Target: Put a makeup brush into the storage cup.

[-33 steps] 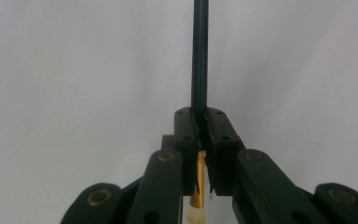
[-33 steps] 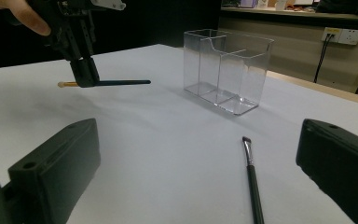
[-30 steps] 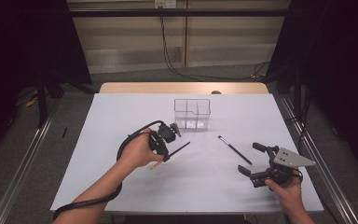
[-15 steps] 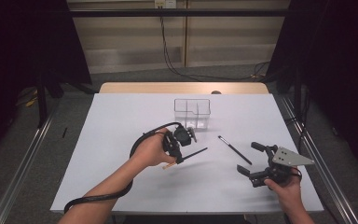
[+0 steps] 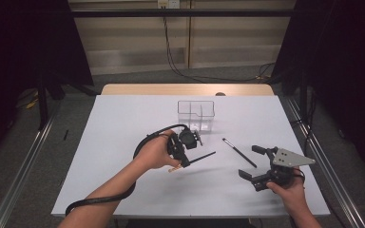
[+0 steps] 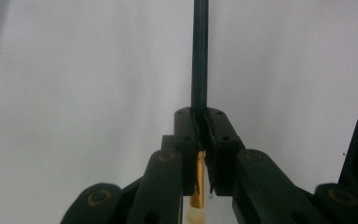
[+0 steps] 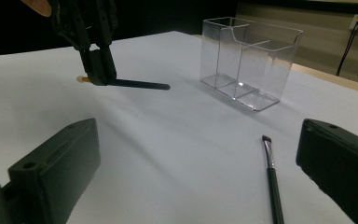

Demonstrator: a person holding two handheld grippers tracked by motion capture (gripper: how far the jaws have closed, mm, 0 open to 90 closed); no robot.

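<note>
High view: clear organizer, compartments bare.

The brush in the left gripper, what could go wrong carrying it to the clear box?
1. The left gripper pinches the dark brush near its gold end, so the long handle sticks out level; it might pivot or slip.
2. The clear organizer looks light with narrow compartments; a sideways handle could catch its rim and tip it.
3. The second brush lies loose beside the open right gripper and could get nudged.
</note>
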